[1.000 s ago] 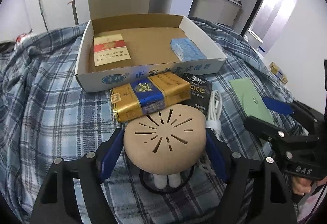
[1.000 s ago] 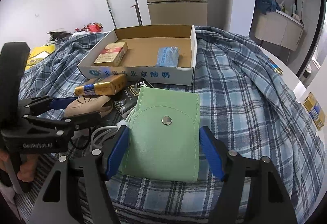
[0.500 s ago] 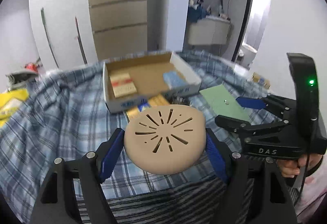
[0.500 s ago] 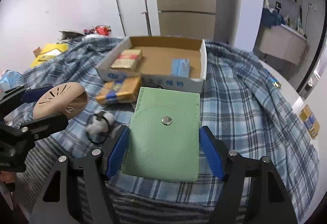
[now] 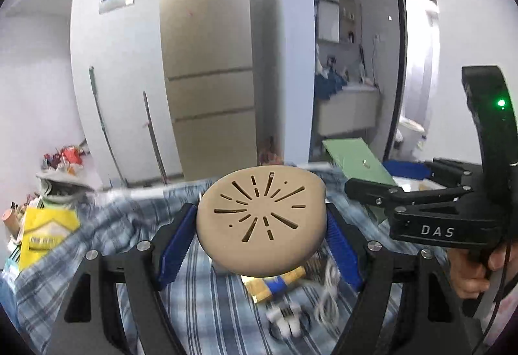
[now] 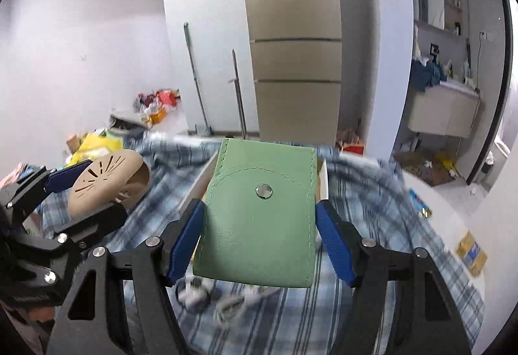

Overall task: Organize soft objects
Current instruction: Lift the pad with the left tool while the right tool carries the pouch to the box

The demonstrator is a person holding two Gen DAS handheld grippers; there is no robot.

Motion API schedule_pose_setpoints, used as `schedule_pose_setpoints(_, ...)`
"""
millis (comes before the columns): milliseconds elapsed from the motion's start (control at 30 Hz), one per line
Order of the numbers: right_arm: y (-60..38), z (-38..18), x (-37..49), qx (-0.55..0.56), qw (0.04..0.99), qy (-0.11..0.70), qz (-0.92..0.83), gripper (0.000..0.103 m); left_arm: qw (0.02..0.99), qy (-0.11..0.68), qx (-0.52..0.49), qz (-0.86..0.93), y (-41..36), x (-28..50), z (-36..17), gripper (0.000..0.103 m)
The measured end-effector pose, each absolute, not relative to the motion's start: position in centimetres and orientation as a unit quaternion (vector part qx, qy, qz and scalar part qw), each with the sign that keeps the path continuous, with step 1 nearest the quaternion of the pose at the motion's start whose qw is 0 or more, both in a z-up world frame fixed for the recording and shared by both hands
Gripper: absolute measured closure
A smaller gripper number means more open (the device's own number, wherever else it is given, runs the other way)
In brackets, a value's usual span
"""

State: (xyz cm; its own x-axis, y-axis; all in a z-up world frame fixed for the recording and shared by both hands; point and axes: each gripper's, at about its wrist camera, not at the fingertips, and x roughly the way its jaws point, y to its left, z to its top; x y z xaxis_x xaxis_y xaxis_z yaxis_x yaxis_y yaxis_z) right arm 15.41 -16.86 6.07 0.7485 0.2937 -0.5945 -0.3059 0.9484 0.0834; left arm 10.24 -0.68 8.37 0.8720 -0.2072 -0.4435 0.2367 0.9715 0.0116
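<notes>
A round tan soft pad (image 5: 260, 220) with cut slots is clamped between the blue pads of my left gripper (image 5: 260, 219) and hangs above the plaid cloth (image 5: 210, 300). My right gripper (image 6: 260, 219) is shut on a green snap pouch (image 6: 262, 212), also held in the air. In the left wrist view the right gripper (image 5: 369, 175) and the green pouch (image 5: 356, 160) are at the right, with a hand on its handle. In the right wrist view the left gripper (image 6: 97, 186) and the tan pad (image 6: 106, 180) are at the left.
Below lie a gold pack (image 5: 275, 287), a white cable (image 5: 327, 300) and a white charger (image 5: 285, 319). The cardboard box (image 6: 197, 180) is mostly hidden behind the pouch. Clutter and a yellow bag (image 5: 42, 235) sit at the left, a tall cabinet (image 5: 207, 63) behind.
Both grippers have risen from the cloth with the pad and the pouch still held. The views have tilted up, so the box has dropped out of the left wrist view.
</notes>
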Motion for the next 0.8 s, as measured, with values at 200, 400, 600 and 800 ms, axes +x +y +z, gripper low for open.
schedule_pose_setpoints(200, -15.5, 5.3, 20.3, -0.014, 0.948, 0.296, 0.113, 0.034, 0.977, 0.196, 0.018, -0.081, 0.7, 15.7, 7.2, 0.024)
schedule_pose_setpoints(400, -14.6, 0.9, 25.7, 0.016, 0.934, 0.335, 0.125, 0.034, 0.971, 0.208, 0.011, -0.120, 1.6, 19.9, 4.2, 0.024)
schedule_pose_setpoints(600, -13.3, -3.6, 28.4, 0.000, 0.915, 0.385, 0.120, 0.034, 0.970, 0.222, 0.007, -0.103, 2.0, 21.6, 1.0, 0.024)
schedule_pose_setpoints(800, -11.4, -6.2, 29.1, -0.024, 0.900, 0.405, 0.156, 0.033, 0.969, 0.229, 0.008, -0.087, 2.9, 22.1, -1.1, 0.024)
